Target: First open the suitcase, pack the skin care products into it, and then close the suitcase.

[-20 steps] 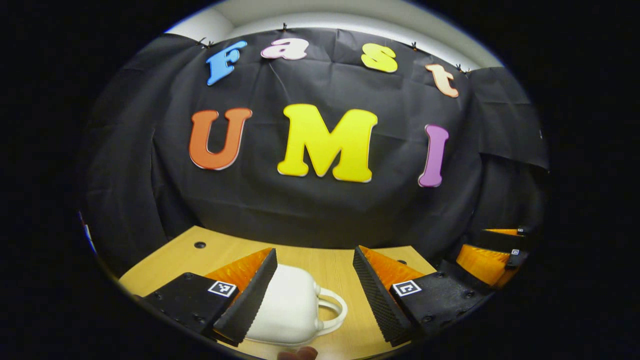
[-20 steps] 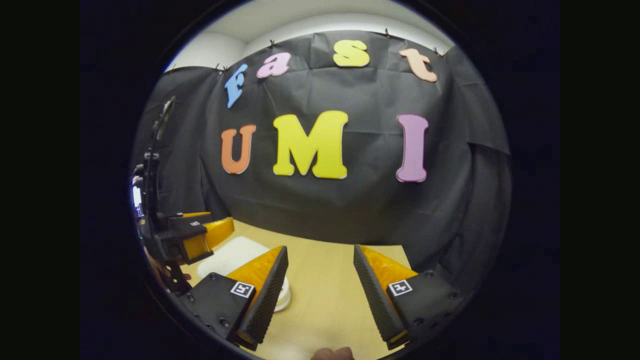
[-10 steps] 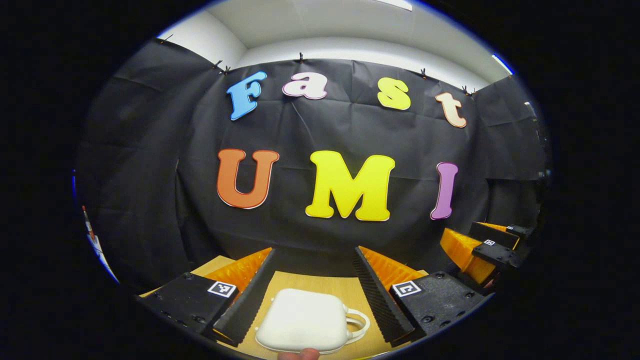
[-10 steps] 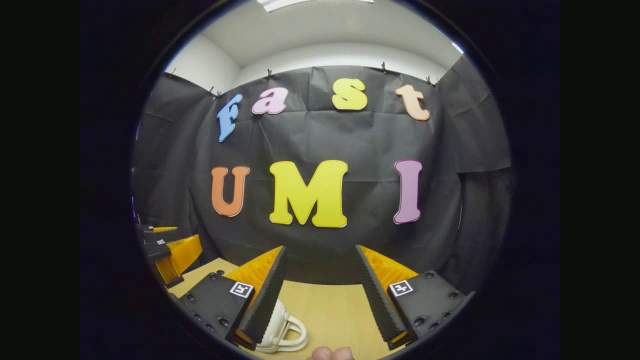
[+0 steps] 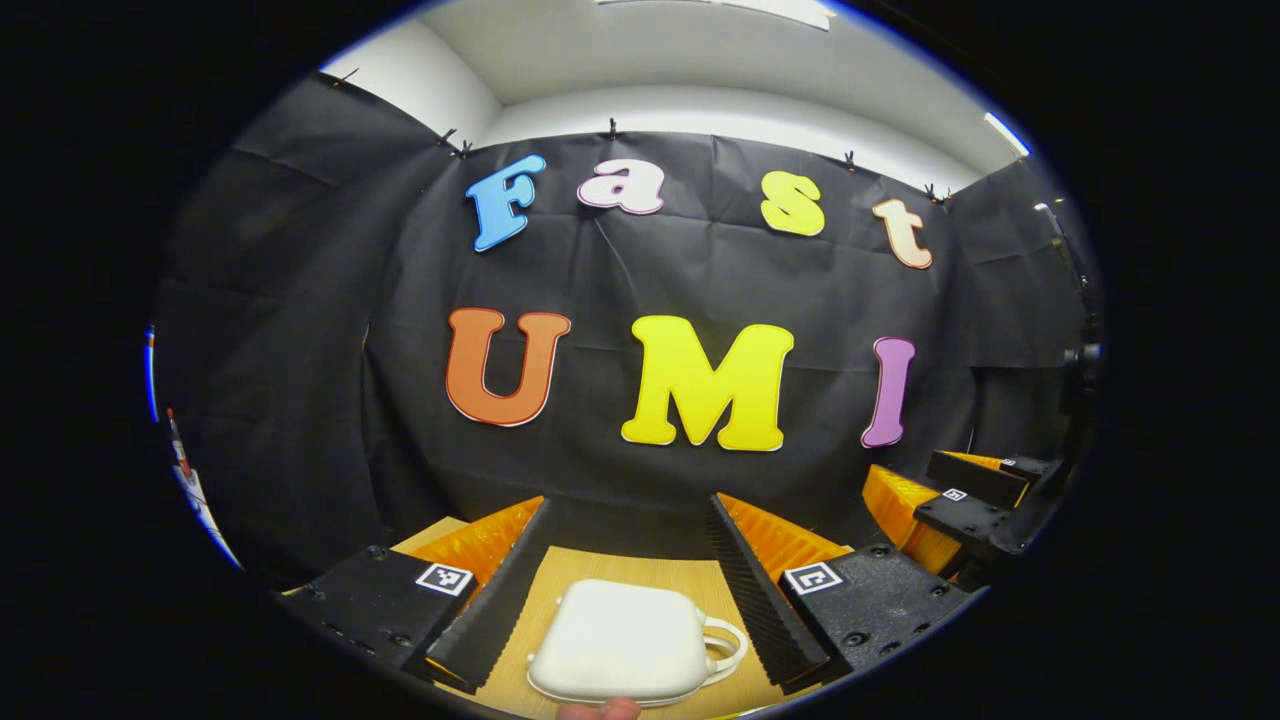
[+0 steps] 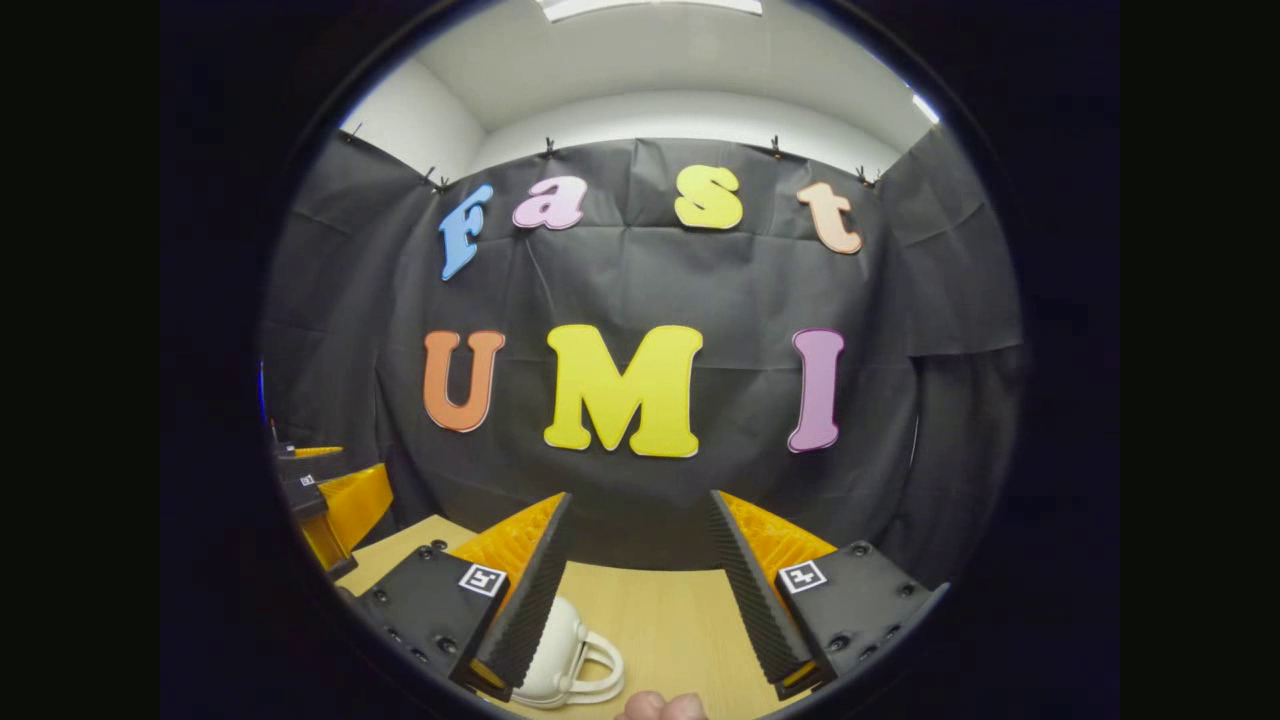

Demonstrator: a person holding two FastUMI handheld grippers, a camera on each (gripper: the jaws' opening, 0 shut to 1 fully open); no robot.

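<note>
A small white suitcase (image 5: 622, 642) with a loop handle on its right side lies shut on the wooden table (image 5: 650, 572). In the left gripper view it sits low between the fingers of my left gripper (image 5: 628, 590), which is open and held above it without touching. The other gripper (image 5: 950, 505) appears at the right edge of that view. In the right gripper view the suitcase (image 6: 565, 665) and its handle peek out beside the left finger of my open right gripper (image 6: 640, 585). The left gripper (image 6: 325, 500) shows at the left edge.
The black cloth wall stands close behind the table's far edge. A fingertip (image 5: 600, 710) of the holding hand shows at the bottom of the left gripper view, and another (image 6: 662, 706) at the bottom of the right gripper view.
Both views have tilted upward, so less of the table and more of the wall and ceiling show. The suitcase now sits centred between my left gripper's fingers. Both grippers stayed open.
</note>
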